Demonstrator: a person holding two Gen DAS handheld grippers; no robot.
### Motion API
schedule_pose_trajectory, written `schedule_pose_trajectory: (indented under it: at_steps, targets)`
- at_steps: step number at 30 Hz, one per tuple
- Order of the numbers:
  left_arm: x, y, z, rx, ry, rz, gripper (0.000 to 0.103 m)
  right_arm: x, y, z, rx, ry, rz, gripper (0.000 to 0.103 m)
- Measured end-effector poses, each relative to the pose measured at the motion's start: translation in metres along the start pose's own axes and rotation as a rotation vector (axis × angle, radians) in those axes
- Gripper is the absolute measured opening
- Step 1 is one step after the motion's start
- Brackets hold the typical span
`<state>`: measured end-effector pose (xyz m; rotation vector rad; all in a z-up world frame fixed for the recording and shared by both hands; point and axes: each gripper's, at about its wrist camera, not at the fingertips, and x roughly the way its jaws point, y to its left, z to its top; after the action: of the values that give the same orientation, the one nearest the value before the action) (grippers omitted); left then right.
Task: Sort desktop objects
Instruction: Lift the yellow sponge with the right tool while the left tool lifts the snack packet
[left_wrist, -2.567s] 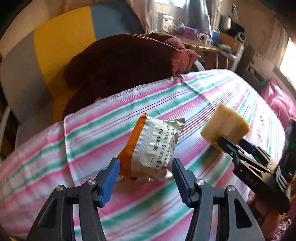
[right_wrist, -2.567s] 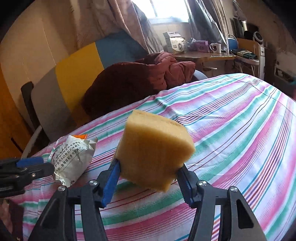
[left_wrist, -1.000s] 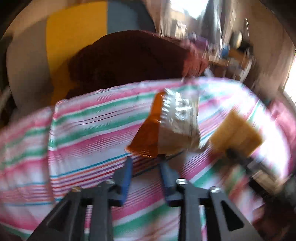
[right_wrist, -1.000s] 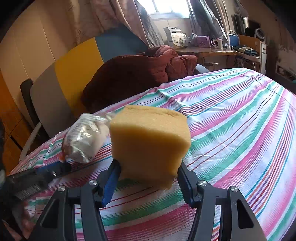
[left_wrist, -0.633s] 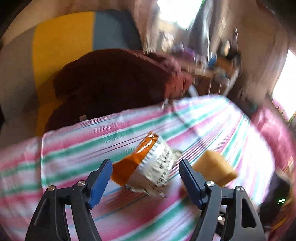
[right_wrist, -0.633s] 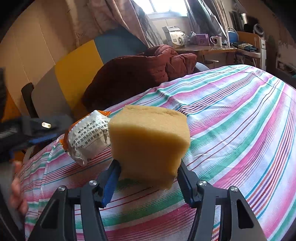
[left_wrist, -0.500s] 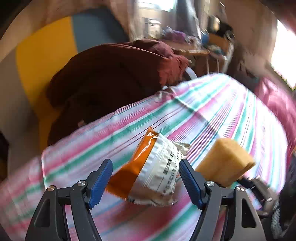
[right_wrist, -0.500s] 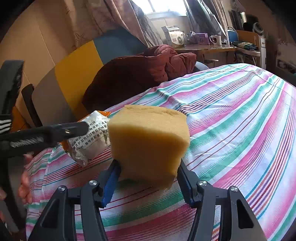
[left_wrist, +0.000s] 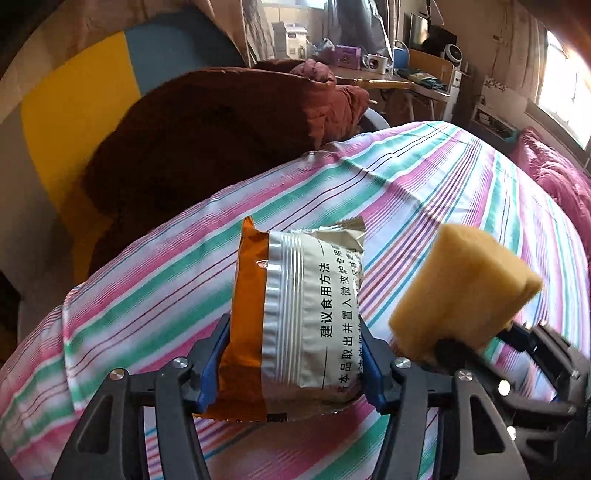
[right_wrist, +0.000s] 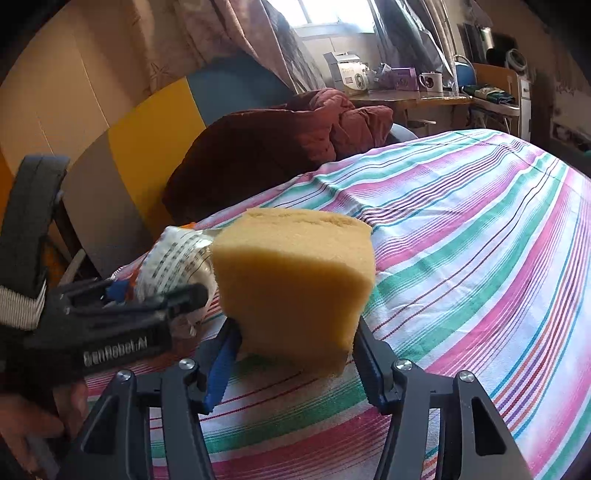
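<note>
Above a table draped in a pink, green and white striped cloth (left_wrist: 424, 192), two black grippers with blue pads hang side by side, each with something between its fingers. The left gripper (left_wrist: 293, 363) has an orange-and-silver foil snack packet printed with black Chinese text (left_wrist: 295, 317) standing upright between its pads; the jaws are closing, and both blue pads already lie against the packet's two sides, so it is gripped. The right gripper (right_wrist: 293, 363) is clamped partway shut on a yellow block of sponge (right_wrist: 295, 284), its pads pressing into the sponge's lower flanks, and the block is lifted clear of the cloth.

The left wrist view shows the packet's printed face and orange edge in full, with the sponge off to its right on the tip of the other gripper. The right wrist view shows much less of the packet: only a crumpled silver part pokes out behind the sponge's left edge, half hidden by the left gripper's black body, which bears white lettering. That view alone also shows a few fingers (right_wrist: 26, 424) of the person's hand on the left gripper's handle. Behind the table, both views show a dark red padded garment (left_wrist: 221, 122) heaped on a yellow, blue and grey chair back (left_wrist: 77, 110).
</note>
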<state>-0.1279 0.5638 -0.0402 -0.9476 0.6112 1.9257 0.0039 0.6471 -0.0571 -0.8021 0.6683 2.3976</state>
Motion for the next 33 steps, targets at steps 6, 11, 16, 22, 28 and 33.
schedule_pose_trajectory:
  at_steps: [6,11,16,22,28,33]
  targets:
    - [-0.028,-0.003,-0.041,-0.124,-0.058,0.067,0.060,-0.008,0.001,0.000,-0.002,-0.032,-0.022,0.057]
    - [-0.059,-0.012,-0.085,-0.189,-0.102,0.072,0.060,-0.022,0.001,-0.006,0.020,-0.055,-0.024,0.057]
    - [-0.083,-0.010,-0.116,-0.248,-0.115,0.056,0.060,-0.045,0.007,-0.025,0.031,-0.047,0.002,0.057]
    - [-0.113,-0.017,-0.156,-0.216,-0.134,0.044,0.060,-0.074,0.014,-0.055,0.058,-0.011,0.043,0.057]
    - [-0.146,-0.015,-0.192,-0.223,-0.141,0.000,0.059,-0.111,0.037,-0.090,-0.013,0.021,0.064,0.057]
    - [-0.189,-0.005,-0.224,-0.247,-0.173,-0.042,0.059,-0.142,0.052,-0.110,-0.033,0.046,0.126,0.057]
